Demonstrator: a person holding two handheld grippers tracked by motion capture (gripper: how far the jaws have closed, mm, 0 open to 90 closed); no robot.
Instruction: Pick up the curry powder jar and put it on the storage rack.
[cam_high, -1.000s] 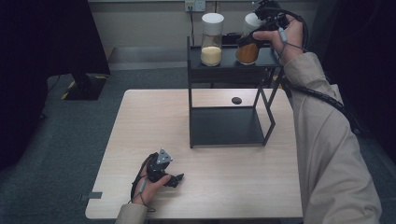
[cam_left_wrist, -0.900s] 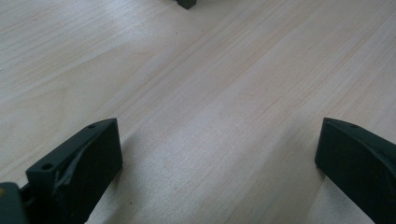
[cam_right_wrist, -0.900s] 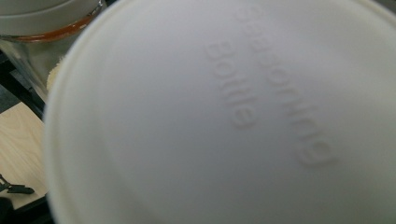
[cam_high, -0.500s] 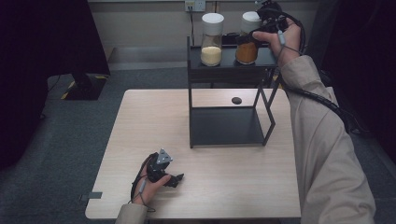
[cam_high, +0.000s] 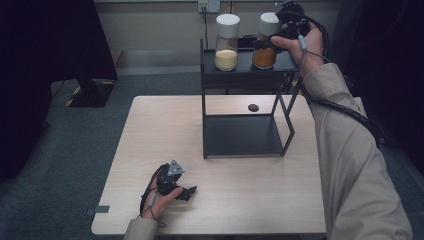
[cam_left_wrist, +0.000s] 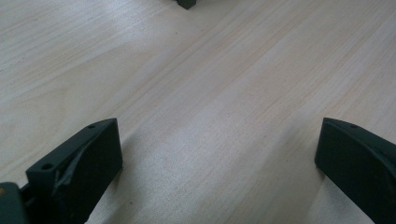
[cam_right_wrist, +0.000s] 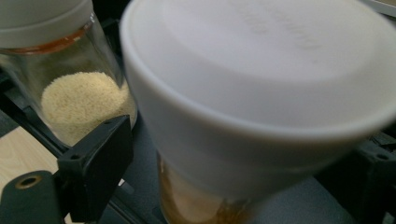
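Observation:
A glass jar of brown powder (cam_high: 264, 50) with a white lid (cam_right_wrist: 261, 93) stands on the top shelf of a black rack (cam_high: 240, 75), to the right of a jar of yellow grains (cam_high: 226, 45). My right gripper (cam_high: 267, 42) reaches it from the right. Its jaws have just been opening and now stand apart on either side of the jar in the right gripper view (cam_right_wrist: 238, 158), with a gap at the left jaw. My left gripper (cam_high: 190, 192) rests on the table (cam_high: 240, 200) near the front edge, and its jaws are wide open over bare wood (cam_left_wrist: 219, 154).
The rack has a lower black shelf (cam_high: 242, 135) resting on the table. A small black disc (cam_high: 253, 107) lies on the table behind the rack. A dark stand base (cam_high: 92, 92) sits on the floor to the left. A wall runs close behind the rack.
The brown jar was tilted in the right gripper a second ago and now stands upright on the top shelf. The left hand has not moved.

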